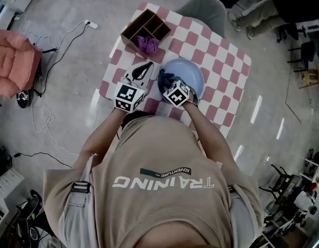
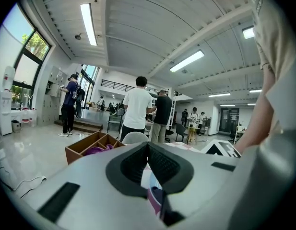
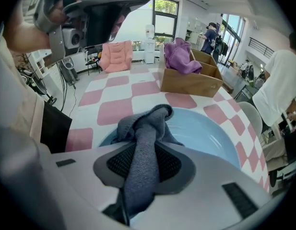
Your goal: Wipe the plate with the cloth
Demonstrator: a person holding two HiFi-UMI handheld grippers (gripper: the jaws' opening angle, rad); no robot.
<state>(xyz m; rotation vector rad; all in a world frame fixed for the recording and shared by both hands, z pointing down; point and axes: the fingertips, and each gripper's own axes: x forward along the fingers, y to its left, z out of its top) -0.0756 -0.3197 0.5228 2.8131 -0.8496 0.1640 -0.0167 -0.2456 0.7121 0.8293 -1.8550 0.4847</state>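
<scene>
The left tongs fill the bottom of the view. They are grey with dark pads. The tips touch and hold nothing. Lower down, a thin gap between them shows something pale blue and a dark blue bit. Behind the tongs sits a wooden box with a purple cloth inside. Just beside it is the round back of a grey chair. Farther off, a person in a white shirt and a person in a black shirt stand close together. Another person stands by the big windows. Long lights shine on the ceiling.
</scene>
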